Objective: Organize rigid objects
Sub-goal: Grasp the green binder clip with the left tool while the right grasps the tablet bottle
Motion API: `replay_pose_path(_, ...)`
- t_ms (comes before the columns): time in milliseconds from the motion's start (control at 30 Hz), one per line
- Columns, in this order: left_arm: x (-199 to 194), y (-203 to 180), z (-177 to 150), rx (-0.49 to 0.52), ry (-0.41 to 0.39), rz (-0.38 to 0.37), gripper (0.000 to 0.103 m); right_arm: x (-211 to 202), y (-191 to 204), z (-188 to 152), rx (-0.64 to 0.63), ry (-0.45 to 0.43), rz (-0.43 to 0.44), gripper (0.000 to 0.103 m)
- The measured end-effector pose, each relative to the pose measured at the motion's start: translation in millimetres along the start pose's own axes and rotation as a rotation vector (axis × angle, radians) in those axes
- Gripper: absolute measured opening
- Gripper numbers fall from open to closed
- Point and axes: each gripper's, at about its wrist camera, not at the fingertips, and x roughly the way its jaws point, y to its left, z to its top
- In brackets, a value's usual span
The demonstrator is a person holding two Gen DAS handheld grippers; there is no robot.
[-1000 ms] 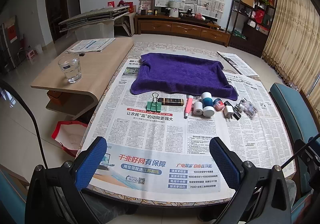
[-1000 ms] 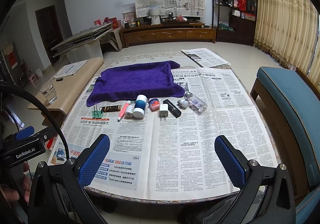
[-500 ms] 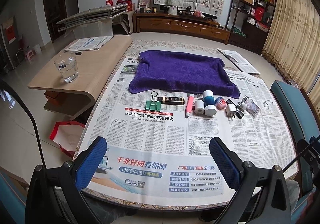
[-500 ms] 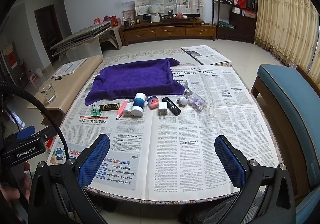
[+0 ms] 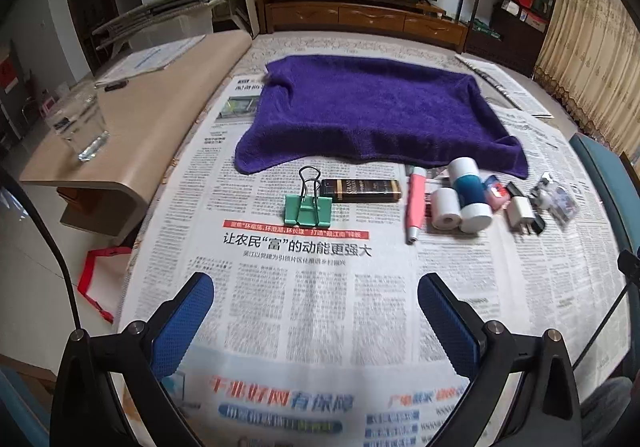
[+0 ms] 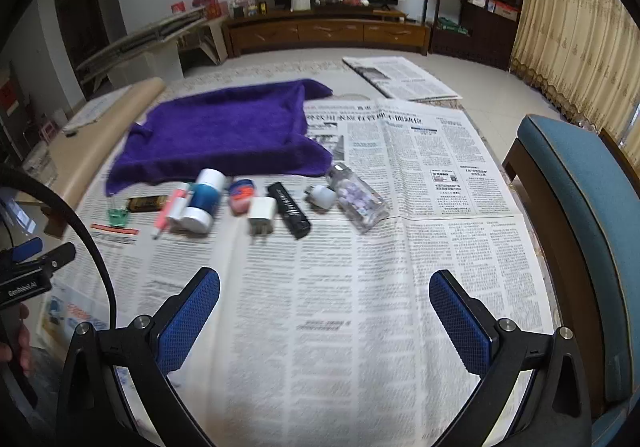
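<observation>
Holding both the left gripper point(image 5: 316, 303) and right gripper point(image 6: 325, 299) with fingers open and empty, we judge the binder clip point(image 5: 308, 209) light, stiff, best pinched across its green body.

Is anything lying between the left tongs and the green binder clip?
Nothing visible. Only bare newspaper lies between the open left tongs and the green binder clip; the dark box sits beside the clip, toward the right.
</observation>
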Motion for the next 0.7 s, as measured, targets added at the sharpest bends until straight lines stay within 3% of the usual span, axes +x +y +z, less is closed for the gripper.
replay_pose_path(167, 45, -3, 11, 0.021, 0.005, 0.043, 0.101, 51, -19, 12, -0.014, 0.074, 0.037, 0.103)
replay_pose_path(267, 69, 0, 16, 0.013, 0.022, 0.045, 0.089, 77, -27, 20, -0.041, 0.109, 0.026, 0.103)
replay_pose_path(433, 93, 6, 16, -0.004, 0.045, 0.030, 0.079, 112, -38, 32, -0.083, 0.137, 0.059, 0.100)
replay_pose_path(700, 95, 10, 21, 0.014, -0.013, -0.016, 0.069, 151, -44, 47, -0.241, 0.170, 0.112, 0.079)
